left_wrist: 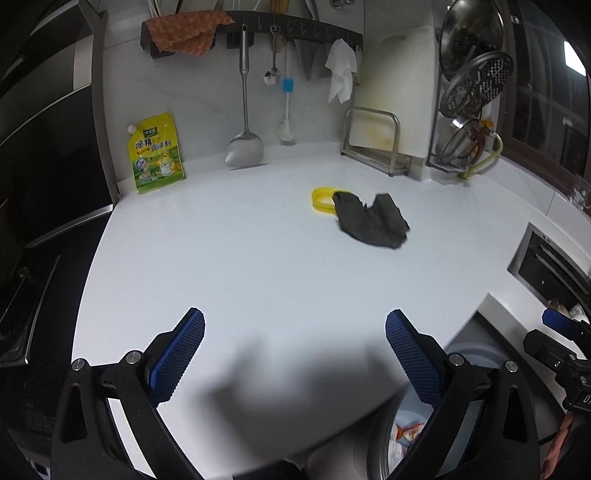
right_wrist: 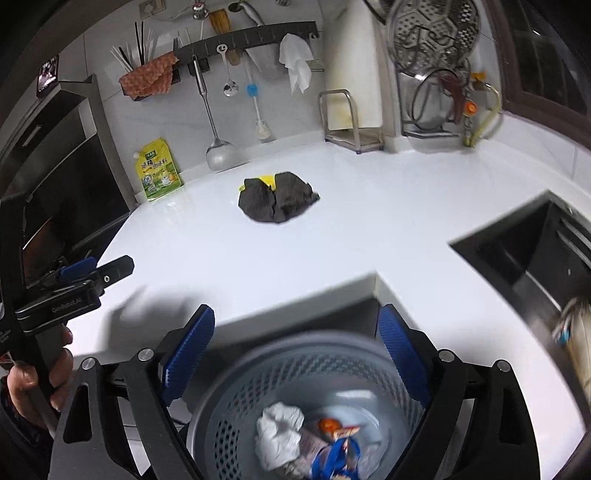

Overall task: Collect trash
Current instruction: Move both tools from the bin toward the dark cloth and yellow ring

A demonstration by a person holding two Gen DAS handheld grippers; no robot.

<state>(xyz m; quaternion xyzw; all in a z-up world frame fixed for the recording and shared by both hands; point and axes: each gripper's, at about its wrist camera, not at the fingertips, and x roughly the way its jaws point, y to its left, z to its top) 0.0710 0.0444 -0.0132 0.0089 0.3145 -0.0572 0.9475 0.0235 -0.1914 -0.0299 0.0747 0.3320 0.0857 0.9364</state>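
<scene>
A: Though limp and light, the crumpled dark grey cloth mid-counter, overlapping a yellow plastic ring, should pinch easily at a raised fold.

B: Left gripper and right gripper both spread, empty; grey mesh bin below the right.

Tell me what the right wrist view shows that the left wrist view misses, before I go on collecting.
Only the right wrist view: the full inside of the grey perforated bin with crumpled white paper and wrappers, the dark sink, and a hand holding the left gripper.
Only the left wrist view: the left gripper head-on, open and empty, and the yellow ring mostly uncovered.
Both: white counter, dark cloth beside the ring, yellow seasoning pouch, hanging utensil rail.
</scene>
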